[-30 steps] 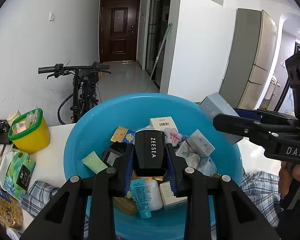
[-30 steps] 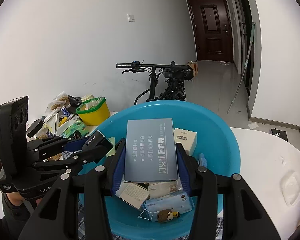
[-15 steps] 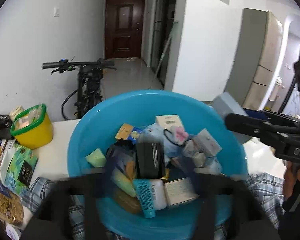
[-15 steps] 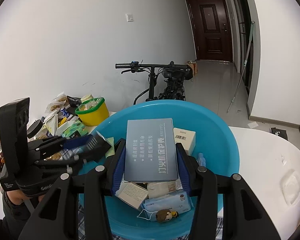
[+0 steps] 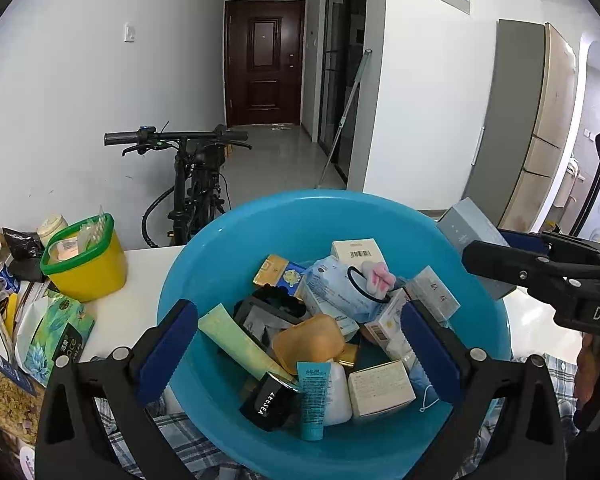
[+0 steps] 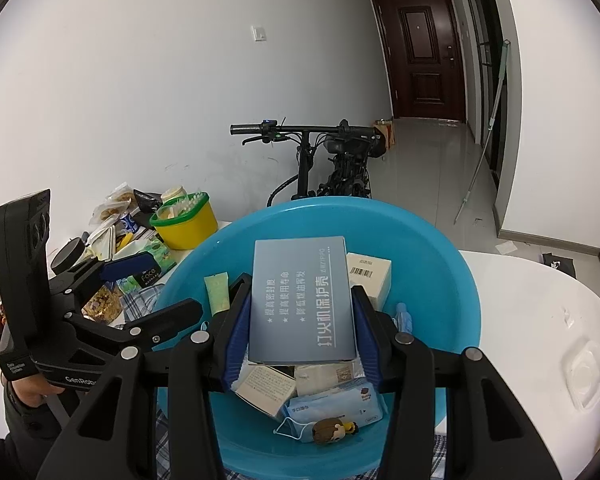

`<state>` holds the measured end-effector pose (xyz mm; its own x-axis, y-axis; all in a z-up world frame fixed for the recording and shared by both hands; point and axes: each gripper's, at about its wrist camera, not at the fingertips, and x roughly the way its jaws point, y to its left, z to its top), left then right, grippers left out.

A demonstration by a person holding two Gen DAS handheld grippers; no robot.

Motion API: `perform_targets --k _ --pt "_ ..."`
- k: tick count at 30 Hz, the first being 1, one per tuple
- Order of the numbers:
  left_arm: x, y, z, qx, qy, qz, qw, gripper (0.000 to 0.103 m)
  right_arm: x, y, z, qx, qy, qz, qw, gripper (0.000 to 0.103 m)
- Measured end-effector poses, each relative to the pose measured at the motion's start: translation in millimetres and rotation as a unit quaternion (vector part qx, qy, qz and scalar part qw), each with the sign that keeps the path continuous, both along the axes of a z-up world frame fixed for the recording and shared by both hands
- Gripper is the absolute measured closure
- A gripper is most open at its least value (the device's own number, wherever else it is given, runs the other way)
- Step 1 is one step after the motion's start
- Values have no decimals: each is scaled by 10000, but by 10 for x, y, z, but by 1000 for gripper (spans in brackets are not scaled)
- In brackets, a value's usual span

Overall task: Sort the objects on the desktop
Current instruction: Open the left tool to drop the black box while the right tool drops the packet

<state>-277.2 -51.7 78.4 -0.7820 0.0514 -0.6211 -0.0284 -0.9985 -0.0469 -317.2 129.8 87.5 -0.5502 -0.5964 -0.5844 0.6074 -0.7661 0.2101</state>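
Observation:
A blue plastic basin (image 5: pixel 300 216) (image 6: pixel 452 288) on the white table holds several small boxes, tubes and a face mask. My left gripper (image 5: pixel 300 320) is open and empty above the basin's near side; it shows in the right wrist view (image 6: pixel 156 280) too. The black ZEESEA box (image 5: pixel 269 400) lies in the basin near the front rim, beside a teal tube (image 5: pixel 314 396). My right gripper (image 6: pixel 302 320) is shut on a grey-blue flat box (image 6: pixel 300 300) and holds it over the basin; the box also shows at the right of the left wrist view (image 5: pixel 472 236).
A yellow tub with a green rim (image 5: pixel 84 260) (image 6: pixel 184 220) stands left of the basin, with snack packets (image 5: pixel 56 332) beyond it. A plaid cloth (image 5: pixel 180 440) lies under the basin. A bicycle (image 5: pixel 196 184) stands behind the table.
My left gripper has opened and let go of the black ZEESEA box, which dropped into the basin near the front. The right gripper holds its box in the same place.

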Motion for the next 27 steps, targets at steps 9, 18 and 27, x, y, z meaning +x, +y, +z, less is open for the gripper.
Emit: perform_targets --k 9,18,27 --pt "-3 -40 8 21 -20 41 10000 0 7 -26 -9 12 -28 23 10000 57" --pt "7 -68 18 64 -16 75 10000 0 5 -47 -15 10 -44 51 10000 57" --pt "-3 -65 16 -61 -62 181 9998 0 8 -48 -14 -14 -76 72 9999 57"
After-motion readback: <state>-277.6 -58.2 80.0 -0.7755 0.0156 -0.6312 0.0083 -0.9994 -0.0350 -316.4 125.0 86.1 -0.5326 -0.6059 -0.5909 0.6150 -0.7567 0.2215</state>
